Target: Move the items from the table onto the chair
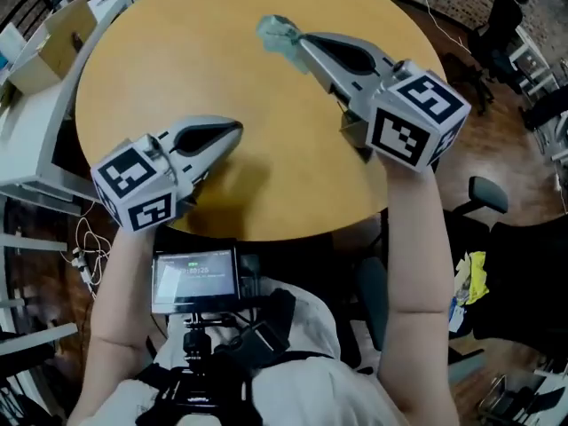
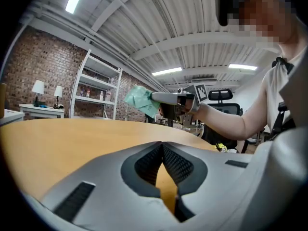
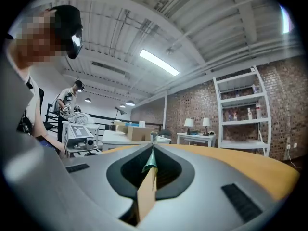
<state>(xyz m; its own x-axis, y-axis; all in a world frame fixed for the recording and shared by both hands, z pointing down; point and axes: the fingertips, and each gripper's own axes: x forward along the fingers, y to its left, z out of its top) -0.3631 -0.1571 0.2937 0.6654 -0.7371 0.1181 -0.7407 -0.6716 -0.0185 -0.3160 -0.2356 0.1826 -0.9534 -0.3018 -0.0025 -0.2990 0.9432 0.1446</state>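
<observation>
A crumpled pale-green cloth (image 1: 277, 34) hangs above the round wooden table (image 1: 160, 69), with my right gripper (image 1: 300, 44) shut on it. The left gripper view shows the green cloth (image 2: 139, 100) at the tip of the right gripper (image 2: 158, 98), held level over the table (image 2: 57, 138). Between the closed jaws in the right gripper view, only a thin green sliver of the cloth (image 3: 151, 161) shows at my right gripper (image 3: 153, 149). My left gripper (image 1: 236, 133) rests low near the table's front edge, its jaws together and holding nothing; in its own view the left gripper (image 2: 161, 144) shows its tips meeting.
A grey office chair (image 1: 484, 198) stands right of the table, with a yellow item (image 1: 475, 273) lying below it. A white desk with a cardboard box (image 1: 55, 35) is at the left. A small screen (image 1: 195, 278) sits at my chest. White shelving (image 2: 96, 90) lines the brick wall.
</observation>
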